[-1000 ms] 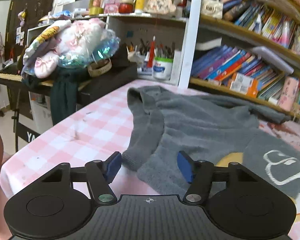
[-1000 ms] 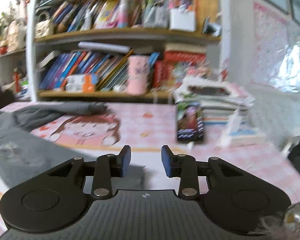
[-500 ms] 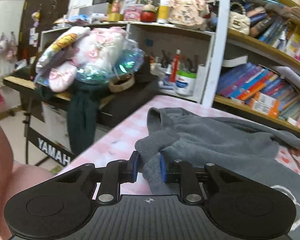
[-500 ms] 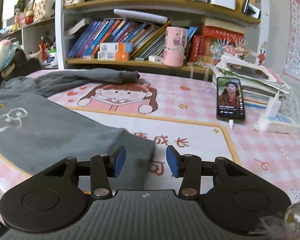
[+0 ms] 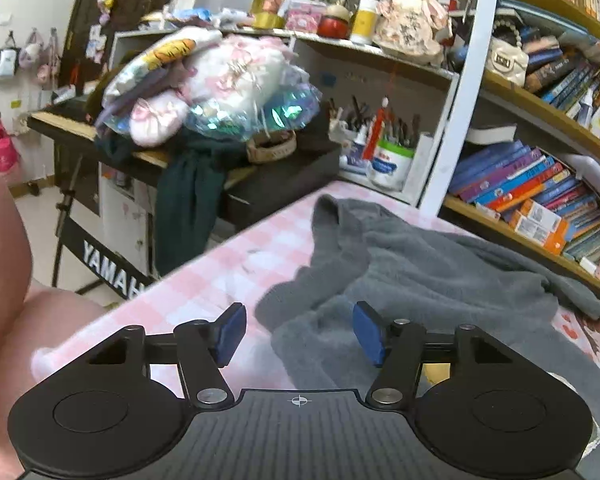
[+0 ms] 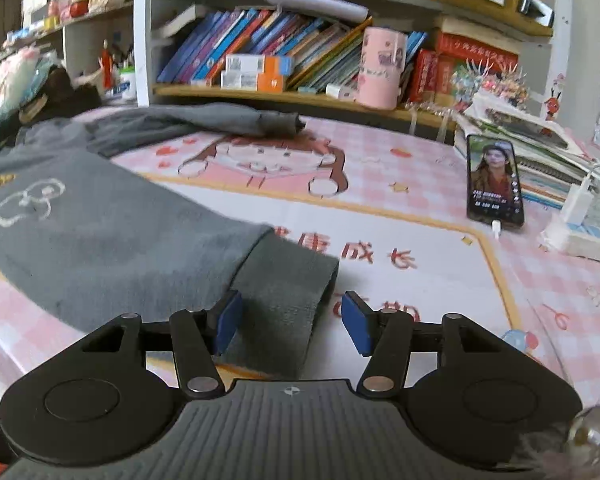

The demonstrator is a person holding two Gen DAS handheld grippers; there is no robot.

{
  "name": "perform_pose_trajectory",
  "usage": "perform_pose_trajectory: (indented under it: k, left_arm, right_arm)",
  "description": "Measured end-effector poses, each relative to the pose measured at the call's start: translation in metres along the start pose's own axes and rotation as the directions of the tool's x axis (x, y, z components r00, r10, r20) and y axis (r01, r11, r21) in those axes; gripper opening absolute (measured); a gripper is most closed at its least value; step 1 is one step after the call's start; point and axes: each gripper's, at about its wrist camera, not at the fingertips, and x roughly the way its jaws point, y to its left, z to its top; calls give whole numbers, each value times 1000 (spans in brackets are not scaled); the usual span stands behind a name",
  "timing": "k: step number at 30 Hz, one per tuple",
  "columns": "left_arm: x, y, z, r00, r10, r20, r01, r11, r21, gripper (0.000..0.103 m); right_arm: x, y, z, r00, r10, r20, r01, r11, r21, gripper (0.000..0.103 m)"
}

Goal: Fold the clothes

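A grey fleece sweater (image 5: 440, 264) lies on the pink checked table, its near sleeve folded in over the body. My left gripper (image 5: 298, 334) is open, with the bunched sleeve cuff (image 5: 300, 312) lying between and just beyond its blue pads. In the right wrist view the sweater body (image 6: 100, 232) with a white outline print spreads to the left. Its ribbed hem corner (image 6: 284, 296) lies between the open fingers of my right gripper (image 6: 290, 324). The far sleeve (image 6: 204, 122) stretches toward the bookshelf.
A phone (image 6: 494, 180) on a charger cable and a stack of books (image 6: 540, 148) lie at the right of the table. A bookshelf (image 6: 300, 52) lines the far edge. A keyboard stand piled with plush toys (image 5: 204, 92) stands left of the table.
My left gripper closed on the sleeve cuff, carried it inward over the sweater, then opened and let it go. My right gripper opened wider around the hem corner.
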Motion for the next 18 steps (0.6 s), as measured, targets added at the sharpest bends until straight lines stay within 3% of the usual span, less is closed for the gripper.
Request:
perform_pose_trajectory:
  k: [2, 3, 5, 7, 10, 13, 16, 18]
  left_arm:
    - [4, -3, -3, 1000, -6, -13, 6, 1000, 5, 50]
    - [5, -5, -5, 1000, -6, -16, 6, 1000, 12, 33]
    - [5, -8, -7, 1000, 5, -9, -4, 999, 36, 9]
    - [3, -8, -8, 1000, 4, 11, -5, 999, 51, 8]
    - [4, -4, -8, 1000, 28, 4, -28, 999, 46, 11]
    - [3, -6, -9, 998, 58, 3, -58, 996, 74, 23]
    - [-10, -14, -9, 992, 108, 63, -114, 988, 103, 40]
    - [-24, -21, -6, 987, 109, 120, -121, 987, 102, 60]
  right_arm:
    - [3, -3, -2, 1000, 1, -17, -1, 1000, 3, 51]
    - [4, -5, -2, 1000, -1, -20, 1, 1000, 6, 51]
    - [5, -8, -2, 1000, -19, -25, 19, 1000, 8, 51]
    - [5, -12, -2, 999, -40, -24, 41, 999, 13, 52]
    - [4, -13, -4, 999, -42, -23, 42, 999, 15, 52]
    - [3, -11, -4, 999, -50, -21, 50, 999, 3, 52]
    - [3, -11, -4, 999, -48, -18, 48, 999, 8, 52]
    - [1, -10, -4, 999, -48, -6, 48, 999, 9, 53]
